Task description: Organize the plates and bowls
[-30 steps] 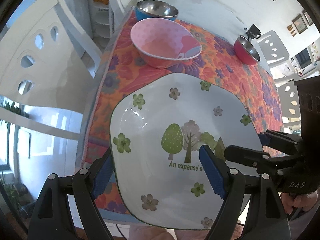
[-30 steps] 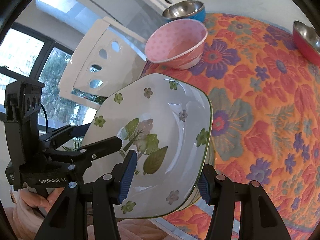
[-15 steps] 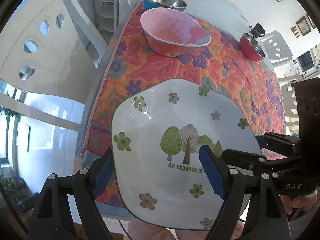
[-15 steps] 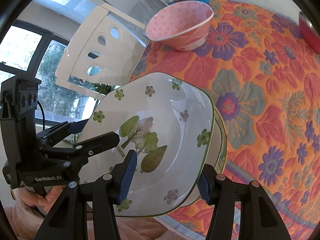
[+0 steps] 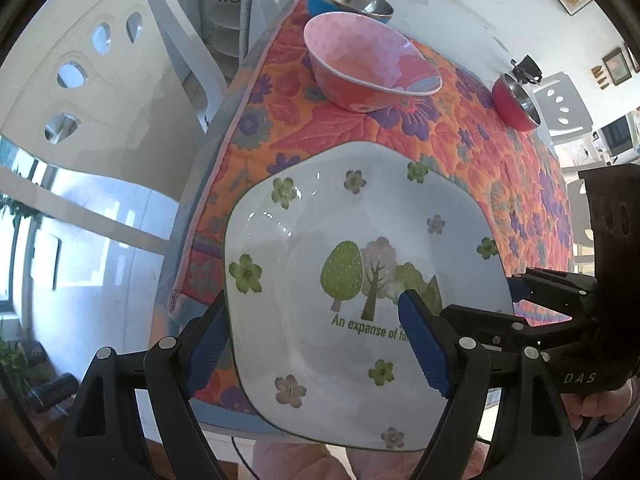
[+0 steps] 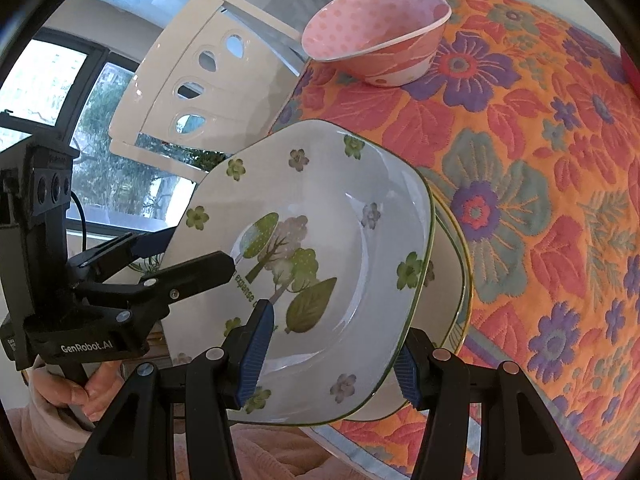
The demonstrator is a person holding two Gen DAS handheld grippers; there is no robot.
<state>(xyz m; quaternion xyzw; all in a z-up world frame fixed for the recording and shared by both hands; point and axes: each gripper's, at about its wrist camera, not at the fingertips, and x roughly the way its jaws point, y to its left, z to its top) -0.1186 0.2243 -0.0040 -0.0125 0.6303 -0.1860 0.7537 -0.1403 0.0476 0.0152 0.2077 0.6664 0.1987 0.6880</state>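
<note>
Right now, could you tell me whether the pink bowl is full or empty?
Empty: the pink bowl shows only its bare dotted inside in both views.

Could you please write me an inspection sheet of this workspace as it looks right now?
Surface: table with a floral quilted cloth; bare white top beyond it.
Job's things: square tree-print plate held tilted over a second plate lying at the near table edge; pink bowl, blue steel bowl and red steel bowl stand apart farther back.
Clutter: small items at the table's far end, too small to tell.
Grippers: left gripper and right gripper each straddle opposite rims of the tree-print plate; contact cannot be confirmed.
Cables: black cable at the left gripper's body.
Surroundings: white chair, window with trees, framed pictures on the wall.
</note>
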